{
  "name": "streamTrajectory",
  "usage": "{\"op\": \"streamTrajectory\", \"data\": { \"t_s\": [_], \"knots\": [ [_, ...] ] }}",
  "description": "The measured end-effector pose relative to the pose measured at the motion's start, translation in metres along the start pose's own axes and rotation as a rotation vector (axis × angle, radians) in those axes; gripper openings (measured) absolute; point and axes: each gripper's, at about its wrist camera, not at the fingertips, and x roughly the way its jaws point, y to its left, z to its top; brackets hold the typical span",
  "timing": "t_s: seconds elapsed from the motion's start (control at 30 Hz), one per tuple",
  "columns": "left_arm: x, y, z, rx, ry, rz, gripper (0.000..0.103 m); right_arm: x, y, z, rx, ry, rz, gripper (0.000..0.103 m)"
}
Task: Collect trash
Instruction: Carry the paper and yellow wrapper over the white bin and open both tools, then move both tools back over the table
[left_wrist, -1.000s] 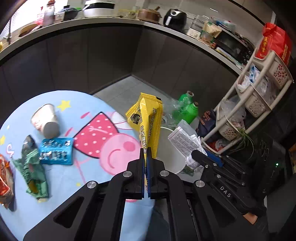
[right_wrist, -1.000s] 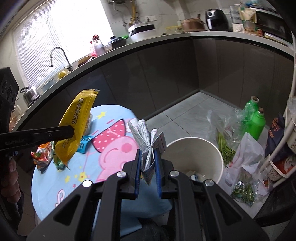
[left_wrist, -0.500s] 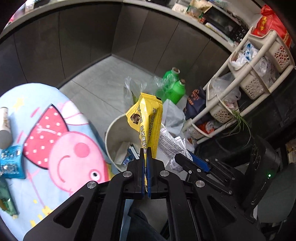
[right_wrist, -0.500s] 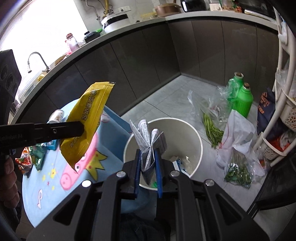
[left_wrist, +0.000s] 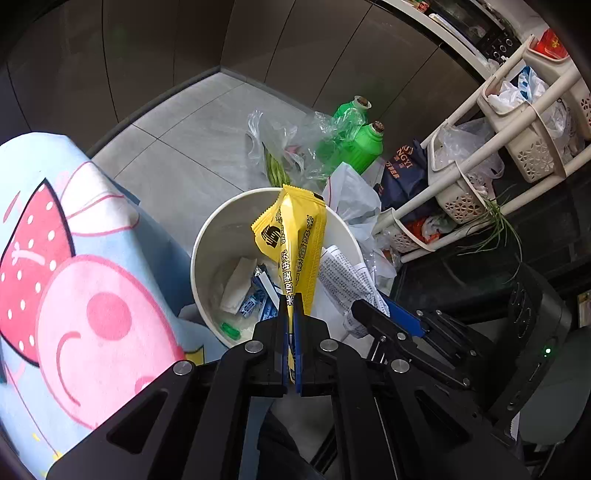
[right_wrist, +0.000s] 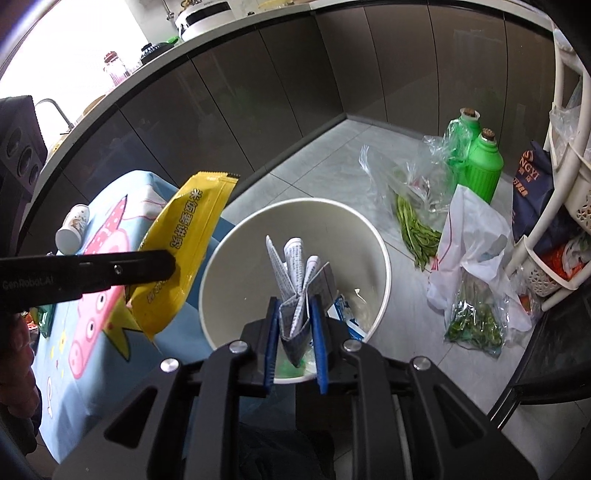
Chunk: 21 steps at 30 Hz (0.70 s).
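Observation:
My left gripper (left_wrist: 291, 317) is shut on a yellow snack wrapper (left_wrist: 295, 236) and holds it over the white trash bin (left_wrist: 207, 236). The wrapper also shows in the right wrist view (right_wrist: 181, 251), at the bin's left rim. My right gripper (right_wrist: 295, 317) is shut on a folded printed paper (right_wrist: 299, 280) above the bin's (right_wrist: 384, 258) opening. The paper also shows in the left wrist view (left_wrist: 343, 280). Several scraps lie inside the bin.
A table with a blue cartoon-pig cloth (left_wrist: 74, 295) stands left of the bin, with a tipped cup (right_wrist: 72, 229) on it. Green bottles (left_wrist: 362, 144), plastic bags (right_wrist: 469, 243) and a white basket rack (left_wrist: 517, 122) crowd the floor to the right.
Both grippers have swung from over the table to above the bin, each still holding its piece of trash. The bin is now directly below them.

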Motion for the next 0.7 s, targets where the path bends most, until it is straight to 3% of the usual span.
{"op": "streamTrajectory", "data": {
  "t_s": [0.1,0.13,0.2,0.27,0.4,0.47,0.57,0.7],
  "knots": [
    [0.004,-0.001,0.002,0.011,0.001,0.013,0.002,0.006,0.000,0.001,-0.009,0.005,0.004,0.020],
    [0.005,-0.002,0.002,0.014,-0.003,0.020,0.002,0.008,0.000,0.001,-0.015,0.006,0.004,0.025],
    [0.004,-0.004,0.004,0.025,-0.022,0.036,0.014,0.008,0.001,0.000,-0.029,-0.002,0.002,0.033],
    [-0.002,-0.006,0.005,0.032,-0.065,0.068,0.050,0.008,0.000,0.000,-0.035,-0.010,0.007,0.043],
    [-0.015,-0.012,0.007,0.066,-0.120,0.100,0.057,0.002,-0.003,-0.001,-0.037,-0.028,0.009,0.062],
    [-0.021,-0.014,0.008,0.067,-0.159,0.133,0.077,-0.002,-0.005,-0.001,-0.037,-0.043,0.013,0.072],
    [-0.030,-0.013,0.008,0.052,-0.203,0.159,0.089,-0.007,-0.005,-0.001,-0.040,-0.062,0.020,0.091],
    [-0.038,-0.008,0.008,0.015,-0.226,0.175,0.094,-0.011,0.000,0.001,-0.058,-0.070,0.023,0.099]
  ]
}}
